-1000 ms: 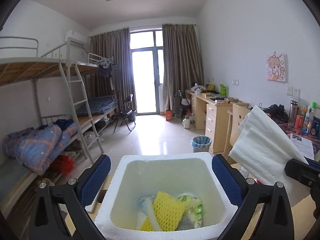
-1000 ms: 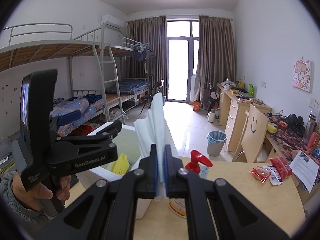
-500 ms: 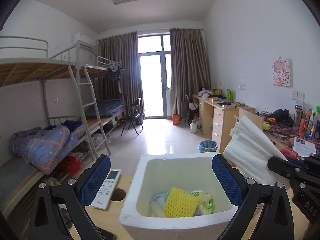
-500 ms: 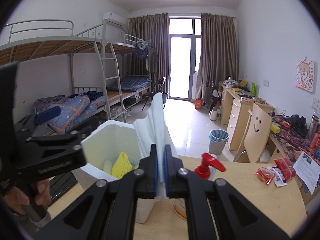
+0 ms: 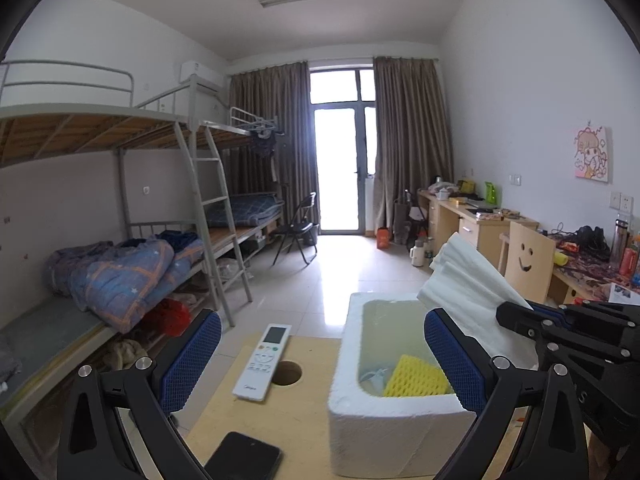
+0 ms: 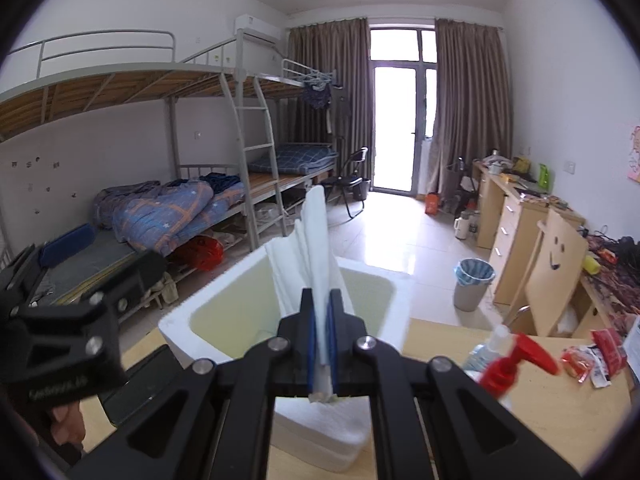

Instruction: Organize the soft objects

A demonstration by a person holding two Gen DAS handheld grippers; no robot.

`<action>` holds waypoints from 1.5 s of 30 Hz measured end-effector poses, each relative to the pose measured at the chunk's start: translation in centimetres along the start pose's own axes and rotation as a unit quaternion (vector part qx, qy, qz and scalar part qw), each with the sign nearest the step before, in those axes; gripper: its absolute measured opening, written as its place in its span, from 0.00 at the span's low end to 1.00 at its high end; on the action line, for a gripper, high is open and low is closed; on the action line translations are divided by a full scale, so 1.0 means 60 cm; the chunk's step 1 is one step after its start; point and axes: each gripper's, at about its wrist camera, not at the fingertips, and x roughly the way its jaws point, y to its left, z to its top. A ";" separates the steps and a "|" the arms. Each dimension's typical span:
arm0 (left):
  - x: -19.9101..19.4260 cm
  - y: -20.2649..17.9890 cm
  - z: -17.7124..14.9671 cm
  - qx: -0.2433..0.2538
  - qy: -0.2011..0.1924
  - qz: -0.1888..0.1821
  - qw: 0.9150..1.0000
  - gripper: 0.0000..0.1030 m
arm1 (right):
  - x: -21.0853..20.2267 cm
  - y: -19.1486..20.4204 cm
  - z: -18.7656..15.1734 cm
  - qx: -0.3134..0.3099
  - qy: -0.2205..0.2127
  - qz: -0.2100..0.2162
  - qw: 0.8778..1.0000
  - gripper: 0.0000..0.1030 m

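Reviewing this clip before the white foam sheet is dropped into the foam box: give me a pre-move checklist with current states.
1. Right gripper clamped on the white foam sheet: ok.
2. Sheet above the foam box opening: ok; it stands over the near rim.
3. Room inside the box beside the yellow foam net: ok.
4. Left gripper empty and open: ok.
5. Left gripper's right finger clear of the box: cannot tell.
6. Red pump bottle outside the drop path: ok.
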 end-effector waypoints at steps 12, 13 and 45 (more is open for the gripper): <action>-0.003 0.016 -0.011 -0.004 0.006 0.019 1.000 0.99 | 0.026 0.001 0.004 0.010 0.010 0.011 1.000 0.08; -0.003 0.017 -0.012 -0.004 0.005 0.019 1.000 0.99 | 0.024 0.001 0.004 0.007 0.007 0.008 1.000 0.08; -0.034 0.018 -0.010 -0.017 0.003 0.003 1.000 0.99 | -0.041 -0.022 0.004 0.027 -0.030 -0.028 0.999 0.85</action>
